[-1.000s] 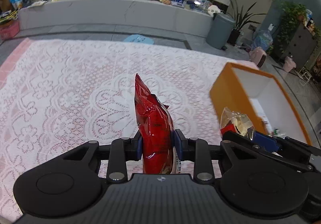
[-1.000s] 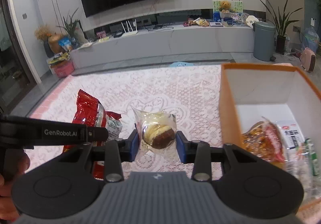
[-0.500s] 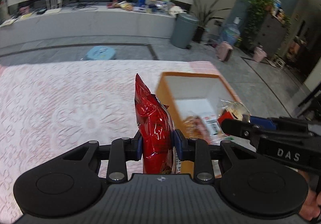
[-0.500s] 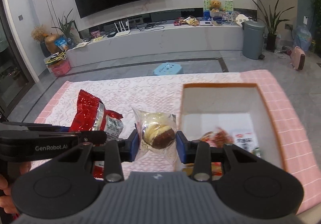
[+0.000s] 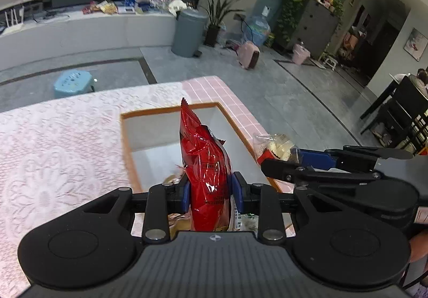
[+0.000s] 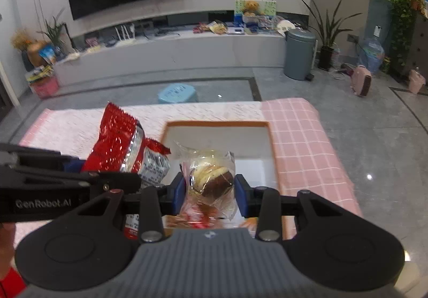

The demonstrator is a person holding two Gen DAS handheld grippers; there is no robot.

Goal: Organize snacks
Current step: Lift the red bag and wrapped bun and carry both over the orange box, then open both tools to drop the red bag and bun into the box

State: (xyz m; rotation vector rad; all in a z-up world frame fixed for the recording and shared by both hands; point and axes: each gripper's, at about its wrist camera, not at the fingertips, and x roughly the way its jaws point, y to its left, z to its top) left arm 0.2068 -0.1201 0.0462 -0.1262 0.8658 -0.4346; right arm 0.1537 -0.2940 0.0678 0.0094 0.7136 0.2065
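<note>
Change: both claws seen shifted from over the lace cloth to above the orange box (image 6: pixel 217 123); drop judged imminent.
L claw (image 5: pixel 211 189): clamped narrow on red foil bag (image 5: pixel 207 161), held upright, box directly below/ahead.
R claw (image 6: pixel 209 189): clamped on clear-wrapped pastry (image 6: pixel 211 177), box just ahead.
Materials: bag crinkly, glossy; wrap thin, crumpled; pastry rounded, soft-looking; box rigid, white-lined, snacks noted inside.
Tabletop (image 6: pixel 302 137): pink check cloth.

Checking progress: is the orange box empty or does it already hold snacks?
Not empty: packets lie at the near end of the box, behind the right gripper.
</note>
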